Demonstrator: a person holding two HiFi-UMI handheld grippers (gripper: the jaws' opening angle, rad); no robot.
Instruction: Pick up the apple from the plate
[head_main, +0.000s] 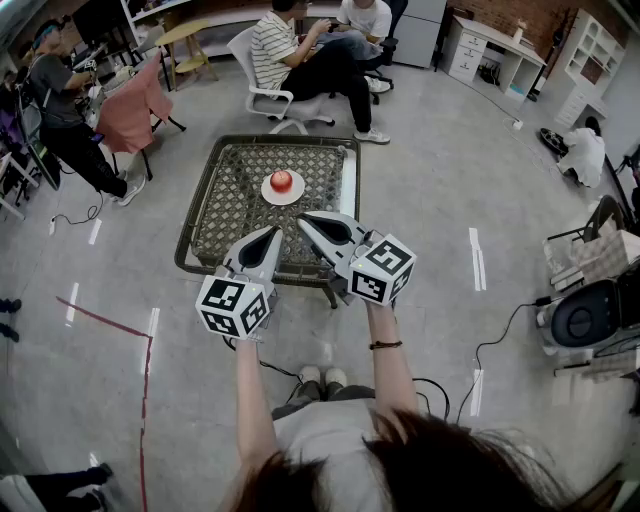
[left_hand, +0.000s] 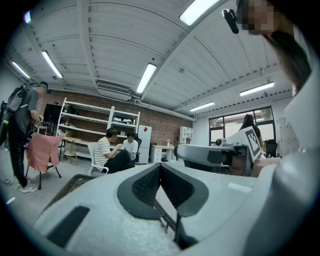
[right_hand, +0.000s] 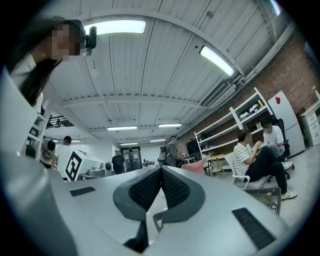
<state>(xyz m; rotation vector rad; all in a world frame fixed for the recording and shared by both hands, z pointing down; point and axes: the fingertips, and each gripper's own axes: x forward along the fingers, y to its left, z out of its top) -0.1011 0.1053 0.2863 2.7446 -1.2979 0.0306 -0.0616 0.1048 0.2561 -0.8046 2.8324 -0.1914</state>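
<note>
A red apple (head_main: 281, 181) sits on a small white plate (head_main: 284, 198) near the far middle of a low wicker-topped table (head_main: 232, 200). Both grippers hover over the table's near edge, short of the plate and pointing towards it. My left gripper (head_main: 273, 232) is shut and holds nothing; its dark pads meet in the left gripper view (left_hand: 160, 166). My right gripper (head_main: 303, 219) is also shut and empty, its pads touching in the right gripper view (right_hand: 161, 169). Neither gripper view shows the apple.
Two people sit on chairs (head_main: 300, 60) just beyond the table. Another person (head_main: 60, 110) stands at the far left beside a chair draped in pink cloth (head_main: 130, 105). A red line (head_main: 110, 320) and cables cross the floor. Equipment (head_main: 590, 310) stands at the right.
</note>
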